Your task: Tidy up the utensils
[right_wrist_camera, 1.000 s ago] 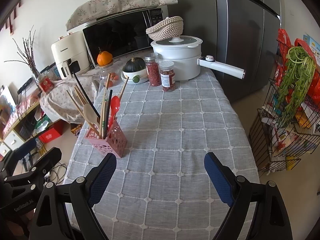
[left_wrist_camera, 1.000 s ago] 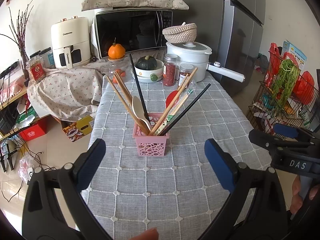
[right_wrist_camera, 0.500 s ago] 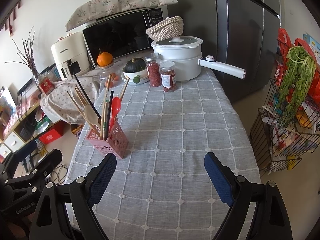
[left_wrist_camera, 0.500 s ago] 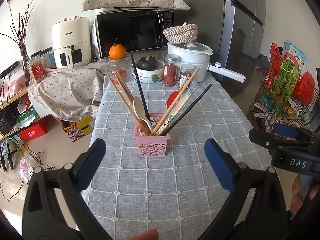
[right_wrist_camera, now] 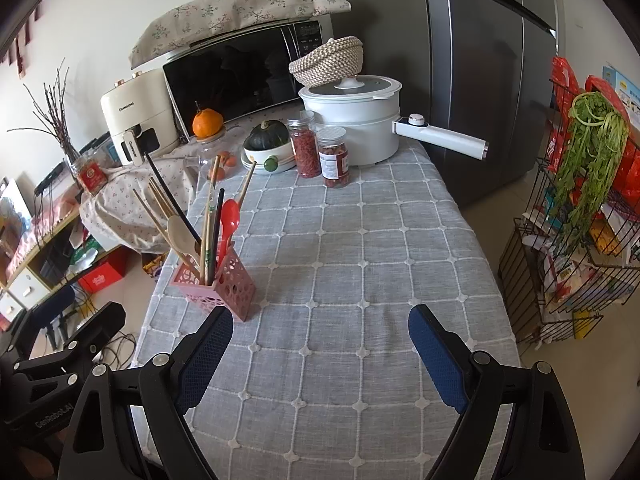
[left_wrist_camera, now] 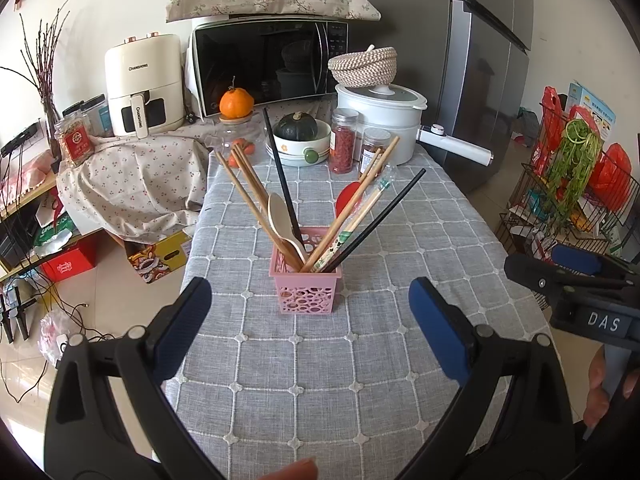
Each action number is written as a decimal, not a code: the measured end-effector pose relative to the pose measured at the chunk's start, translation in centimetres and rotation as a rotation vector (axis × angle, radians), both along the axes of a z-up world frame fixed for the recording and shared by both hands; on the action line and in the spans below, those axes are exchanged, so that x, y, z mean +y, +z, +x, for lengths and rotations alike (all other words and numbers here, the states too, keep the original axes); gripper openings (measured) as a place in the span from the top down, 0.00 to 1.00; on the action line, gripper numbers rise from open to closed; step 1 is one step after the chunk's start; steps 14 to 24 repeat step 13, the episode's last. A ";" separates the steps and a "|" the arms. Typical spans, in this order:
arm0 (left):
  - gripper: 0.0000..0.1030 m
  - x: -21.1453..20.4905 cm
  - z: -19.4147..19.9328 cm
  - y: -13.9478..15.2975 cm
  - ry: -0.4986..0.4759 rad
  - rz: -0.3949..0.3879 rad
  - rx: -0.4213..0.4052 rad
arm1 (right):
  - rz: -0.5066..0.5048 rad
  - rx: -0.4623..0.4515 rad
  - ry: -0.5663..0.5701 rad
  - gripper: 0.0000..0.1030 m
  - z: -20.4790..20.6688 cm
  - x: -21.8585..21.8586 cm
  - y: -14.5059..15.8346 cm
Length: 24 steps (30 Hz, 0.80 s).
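Note:
A pink perforated utensil basket stands on the grey checked tablecloth. It holds several wooden and black chopsticks, a cream spoon and a red spoon. It also shows in the right wrist view, at the table's left edge. My left gripper is open and empty, just in front of the basket. My right gripper is open and empty over bare cloth, to the right of the basket.
At the table's far end stand a white pot with a long handle, two jars, a bowl with a squash and a microwave. A wire rack of groceries stands to the right. A fridge is behind.
Both grippers have crept slightly forward towards the basket. Nothing was taken hold of or let go.

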<state>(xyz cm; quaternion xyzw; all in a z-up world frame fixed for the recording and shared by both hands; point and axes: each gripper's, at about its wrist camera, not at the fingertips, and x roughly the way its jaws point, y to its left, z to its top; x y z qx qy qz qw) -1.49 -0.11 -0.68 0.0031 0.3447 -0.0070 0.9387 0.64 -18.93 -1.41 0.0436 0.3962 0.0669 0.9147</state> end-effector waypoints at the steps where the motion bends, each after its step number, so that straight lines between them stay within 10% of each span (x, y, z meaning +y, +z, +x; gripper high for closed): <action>1: 0.04 0.0 0.0 0.0 0.000 0.000 0.000 | 0.000 -0.001 0.000 0.12 0.0 0.0 0.0; 24: 0.04 0.1 0.0 -0.3 -0.005 -0.002 0.002 | 0.000 0.001 -0.002 0.12 0.0 -0.1 -0.1</action>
